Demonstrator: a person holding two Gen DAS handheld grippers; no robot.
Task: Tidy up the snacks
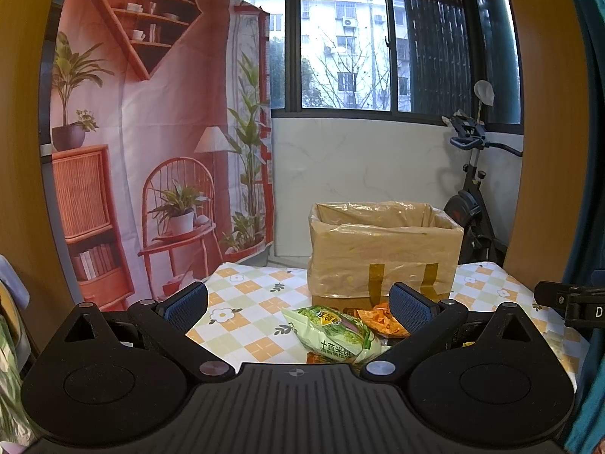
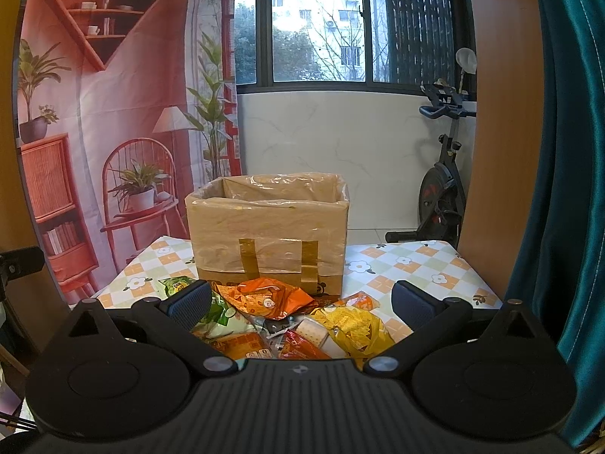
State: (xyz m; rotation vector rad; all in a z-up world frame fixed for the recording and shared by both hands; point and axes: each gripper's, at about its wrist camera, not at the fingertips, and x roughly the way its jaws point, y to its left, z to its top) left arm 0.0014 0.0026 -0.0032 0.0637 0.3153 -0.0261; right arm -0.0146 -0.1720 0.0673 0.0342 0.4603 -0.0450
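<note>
Ok, my left gripper (image 1: 298,302) and right gripper (image 2: 301,300) both gape wide, empty, above snack packets (image 2: 287,321) heaped before the lined cardboard box (image 2: 268,227).

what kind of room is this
Probably an enclosed home balcony or sunroom: a big window facing apartment blocks, an exercise bike in the corner, and a table with a flowered cloth.

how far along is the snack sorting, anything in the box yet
Barely started, it seems. The snack packets lie piled on the table in front of the lined cardboard box; its inside is hidden. Left gripper and right gripper are open, holding nothing. All visible packets remain to be moved.
</note>
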